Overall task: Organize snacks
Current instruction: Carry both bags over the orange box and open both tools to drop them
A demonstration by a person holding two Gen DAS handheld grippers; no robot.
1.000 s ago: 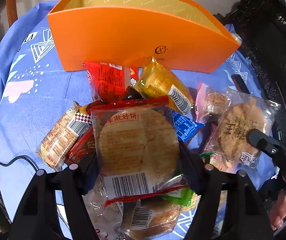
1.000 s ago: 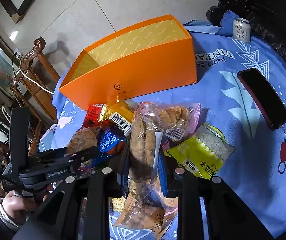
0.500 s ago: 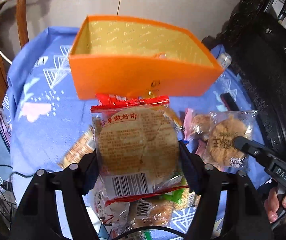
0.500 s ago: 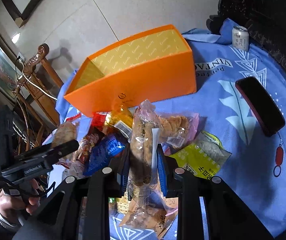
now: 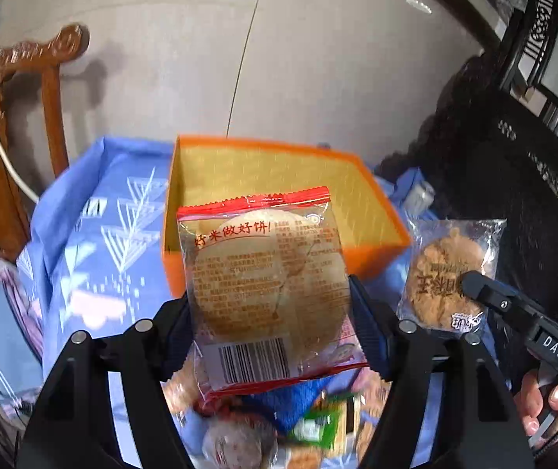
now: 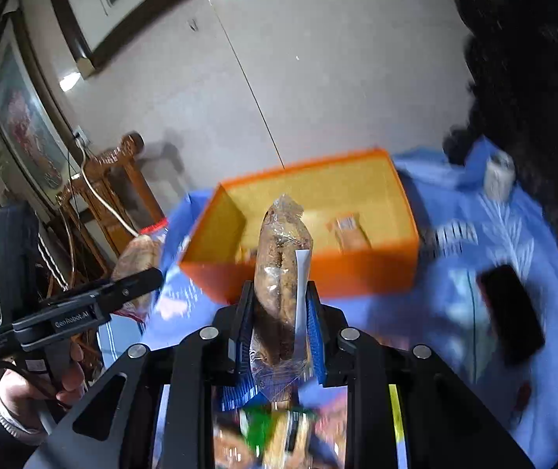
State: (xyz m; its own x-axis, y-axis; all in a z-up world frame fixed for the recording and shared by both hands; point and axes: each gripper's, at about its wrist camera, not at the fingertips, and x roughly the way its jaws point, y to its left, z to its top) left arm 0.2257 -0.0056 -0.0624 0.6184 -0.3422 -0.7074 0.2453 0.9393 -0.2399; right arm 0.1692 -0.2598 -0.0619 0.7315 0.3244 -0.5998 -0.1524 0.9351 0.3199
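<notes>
Nearest you, each claw is clamped on a snack, both lifted clear of the loose pile of snacks point(image 5: 279, 426) left on the blue-clothed surface point(image 5: 95, 273). Your left claw point(image 5: 275, 312) grips a flat rice cracker pack point(image 5: 267, 285) by its side edges; your right claw point(image 6: 279, 312) pinches a clear-wrapped cookie pack point(image 6: 281, 265) edge-on, its round biscuits standing upright between the blue pads.

Both packs look light, with slick, crinkly film that could slide in the pads. The contents are likely brittle, so I would keep the squeeze modest and hold across the wrapper at the biscuit's width, not on the empty sealed ends. The cracker pack is broad and may flap or twist as you carry it.

Readable writing: red characters "好米做好饼!" across the cracker pack, a barcode at its lower end, and fine print too small to read. The cookie pack's label, seen from the left view, is upside down and unclear. The left tool reads "GenRobot.AI"; the right tool shows "DAS".

Beyond them the orange box point(image 6: 318, 273) stands open with a patterned yellow lining and what looks like one small packet point(image 6: 349, 230) already inside. Farther off sit a dark phone point(image 6: 511, 312) and a drink can point(image 6: 498, 174).
</notes>
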